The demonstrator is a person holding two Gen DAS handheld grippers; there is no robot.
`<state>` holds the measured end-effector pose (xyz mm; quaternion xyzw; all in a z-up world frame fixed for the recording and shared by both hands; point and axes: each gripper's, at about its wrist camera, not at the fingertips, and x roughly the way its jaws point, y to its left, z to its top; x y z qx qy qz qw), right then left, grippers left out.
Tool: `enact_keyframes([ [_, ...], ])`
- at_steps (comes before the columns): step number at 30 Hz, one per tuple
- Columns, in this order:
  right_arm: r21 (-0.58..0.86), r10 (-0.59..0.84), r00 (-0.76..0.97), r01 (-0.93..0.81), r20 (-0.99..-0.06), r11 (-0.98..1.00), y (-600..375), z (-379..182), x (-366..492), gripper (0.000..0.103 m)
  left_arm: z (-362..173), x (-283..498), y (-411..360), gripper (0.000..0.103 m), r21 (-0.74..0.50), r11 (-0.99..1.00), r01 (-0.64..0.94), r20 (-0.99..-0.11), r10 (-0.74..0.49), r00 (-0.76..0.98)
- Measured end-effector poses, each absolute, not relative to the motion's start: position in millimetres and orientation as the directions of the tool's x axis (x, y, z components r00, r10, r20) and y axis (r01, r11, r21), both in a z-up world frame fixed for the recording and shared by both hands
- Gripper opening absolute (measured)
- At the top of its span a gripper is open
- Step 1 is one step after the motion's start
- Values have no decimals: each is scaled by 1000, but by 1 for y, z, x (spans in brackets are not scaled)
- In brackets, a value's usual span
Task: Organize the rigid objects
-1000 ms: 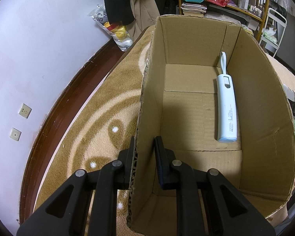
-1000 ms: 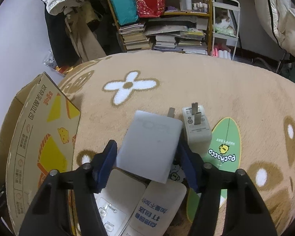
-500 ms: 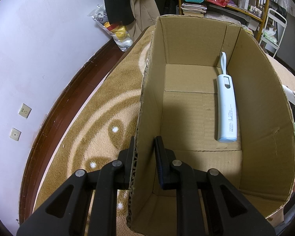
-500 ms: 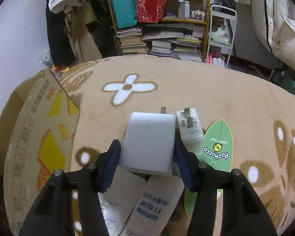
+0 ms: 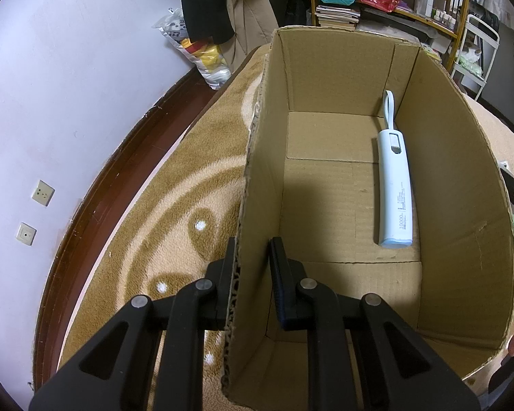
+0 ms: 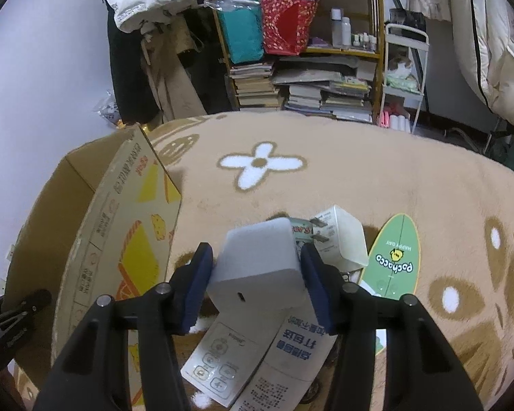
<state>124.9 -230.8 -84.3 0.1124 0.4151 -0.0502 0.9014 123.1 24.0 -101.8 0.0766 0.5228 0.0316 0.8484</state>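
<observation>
My left gripper (image 5: 253, 257) is shut on the near left wall of an open cardboard box (image 5: 253, 185), one finger outside and one inside. A light-blue power bank (image 5: 395, 188) with a strap lies on the box floor by the right wall. My right gripper (image 6: 257, 267) is shut on a grey-white charger block (image 6: 257, 267) and holds it lifted above the carpet. Below it lie a white wall plug (image 6: 339, 243), a green surfboard-shaped card (image 6: 392, 260) and white leaflets (image 6: 257, 356). The box's printed outer wall (image 6: 120, 253) stands to the left of the right gripper.
Tan patterned carpet (image 6: 359, 171) covers the floor. A bookshelf with stacked books and bags (image 6: 301, 78) stands at the back, with a white cart (image 6: 404, 75) beside it. A white wall with sockets (image 5: 43, 191) and dark skirting runs along the left.
My right gripper has lifted the charger block up off the carpet and tilted it, so the plug and leaflets lie lower in view. The left gripper and box have not moved.
</observation>
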Motion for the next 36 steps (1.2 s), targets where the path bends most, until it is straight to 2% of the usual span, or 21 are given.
enact_keyframes([
  [8,120,-19,684,155,-729,981,-219,-74,121,55,-101,124,24,17,166,986,28,-882,135,452],
  [9,121,-16,691,150,-723,981,-218,-71,121,52,-102,124,24,17,165,986,28,-882,135,452],
  [10,117,-25,707,151,-707,982,-218,-66,120,3,-101,124,24,17,164,986,27,-882,134,452],
  [15,123,-9,739,124,-674,985,-215,-43,120,1,-101,124,23,17,171,985,28,-881,140,453],
  [21,203,84,662,105,-745,974,-219,-70,130,1,-101,123,20,17,177,984,30,-880,144,452],
  [22,225,105,651,104,-752,969,-221,-75,131,2,-101,124,20,17,177,984,31,-880,144,453],
  [24,247,126,638,104,-760,964,-224,-81,132,11,-101,124,20,17,175,984,30,-881,143,452],
  [26,242,128,627,99,-769,965,-224,-88,133,39,-102,123,19,17,173,984,30,-881,141,452],
  [29,271,164,621,82,-767,959,-226,-96,134,58,-103,123,20,17,173,985,31,-881,140,452],
  [34,264,188,589,46,-786,963,-221,-106,145,72,-103,123,19,17,170,985,31,-882,138,451],
  [36,250,192,580,21,-792,968,-216,-110,147,73,-103,123,20,17,169,985,31,-882,137,451],
])
